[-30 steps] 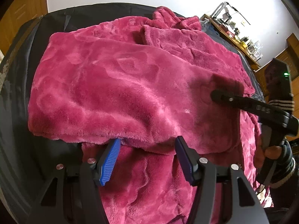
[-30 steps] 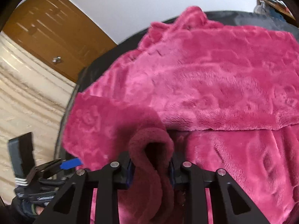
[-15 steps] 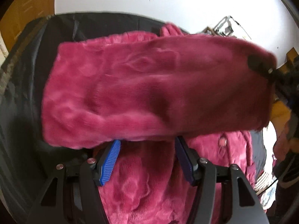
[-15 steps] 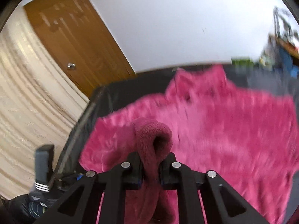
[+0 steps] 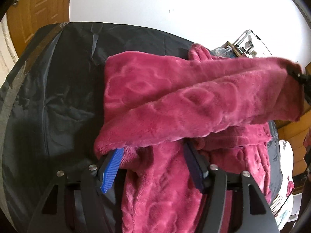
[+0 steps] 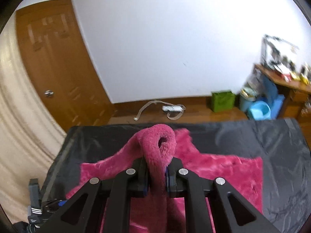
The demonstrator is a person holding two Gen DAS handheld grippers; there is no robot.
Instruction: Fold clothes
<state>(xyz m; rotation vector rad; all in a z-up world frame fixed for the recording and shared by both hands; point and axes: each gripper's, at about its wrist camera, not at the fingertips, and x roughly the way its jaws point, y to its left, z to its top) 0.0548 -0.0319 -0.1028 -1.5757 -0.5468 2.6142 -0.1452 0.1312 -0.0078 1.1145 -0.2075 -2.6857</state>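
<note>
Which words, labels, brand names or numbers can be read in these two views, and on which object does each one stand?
None can be read. The pink fleece garment carries only an embossed pattern, no label in view. The items on the wooden desk are too blurred to read. The green box shows no text.

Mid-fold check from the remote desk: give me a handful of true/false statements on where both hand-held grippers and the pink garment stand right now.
1. The right hand-held gripper is shut on the pink fleece garment. True.
2. The left hand-held gripper is clamped tight on the garment. False: its jaws stand apart, with fleece lying loosely between and over them.
3. The garment lies on a black cover. True.
4. The whole garment lies flat. False: one part is lifted and stretched across toward the right hand-held gripper.
5. The door in the right wrist view stands open. False: it is closed.
</note>
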